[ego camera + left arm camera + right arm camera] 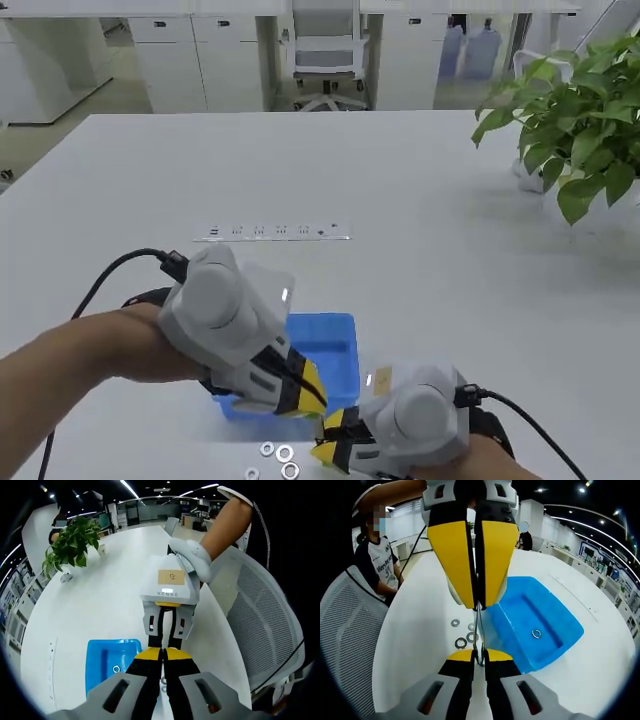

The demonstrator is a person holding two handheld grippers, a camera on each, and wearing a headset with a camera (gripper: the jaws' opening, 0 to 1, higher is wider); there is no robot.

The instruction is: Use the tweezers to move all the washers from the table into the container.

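Note:
The thin metal tweezers point(478, 630) run between the two grippers, which meet tip to tip. My left gripper point(162, 653) has its yellow jaws closed on one end; it reaches in from the top of the right gripper view point(479, 604). My right gripper point(479, 656) is shut on the other end, low in the head view point(328, 447). Several washers point(461, 642) lie on the white table just beside the tweezers, at the front edge point(285, 455). The blue container point(335, 355) stands right behind them with one washer point(536, 633) inside.
A potted plant point(575, 110) stands at the table's far right. A printed strip point(270, 232) lies mid-table. Behind me is a mesh chair point(265, 630), and a seated person point(377, 565) is at the side. Cables trail from both grippers.

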